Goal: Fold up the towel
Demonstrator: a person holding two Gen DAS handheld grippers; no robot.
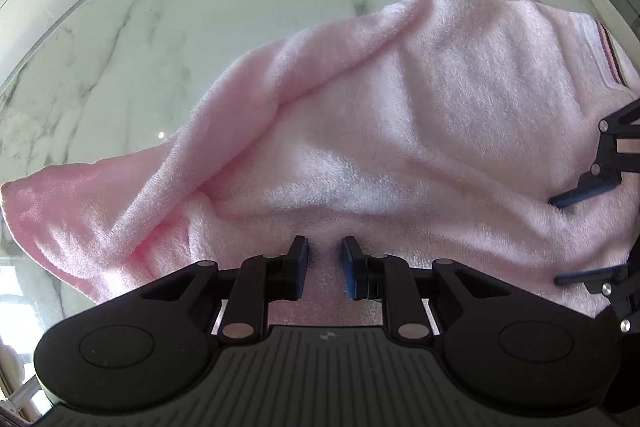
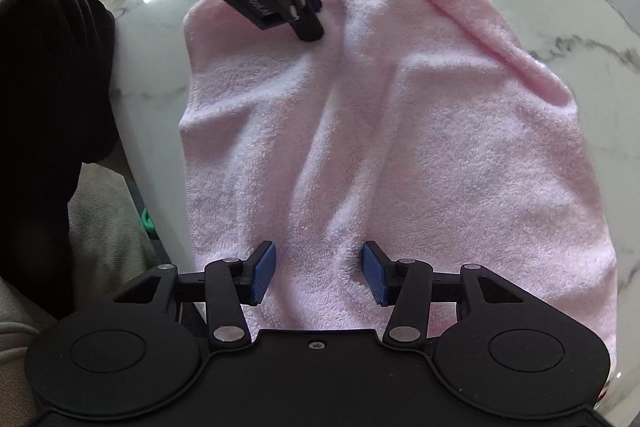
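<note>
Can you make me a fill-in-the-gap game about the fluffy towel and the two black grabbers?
1. The fluffy terry towel is coloured ____.
2. It lies rumpled on a white ____ table with grey veins.
3. The black left gripper has jaws set ____ than those of the black right gripper.
4. The gripper pads are coloured ____.

Missing words: pink; marble; narrower; blue

Only one marking reads to me: "GenRobot.AI", printed in pale letters along the black side of my left gripper (image 2: pixel 308 15).

Rumpled pink towel (image 1: pixel 400 131) on marble
</note>
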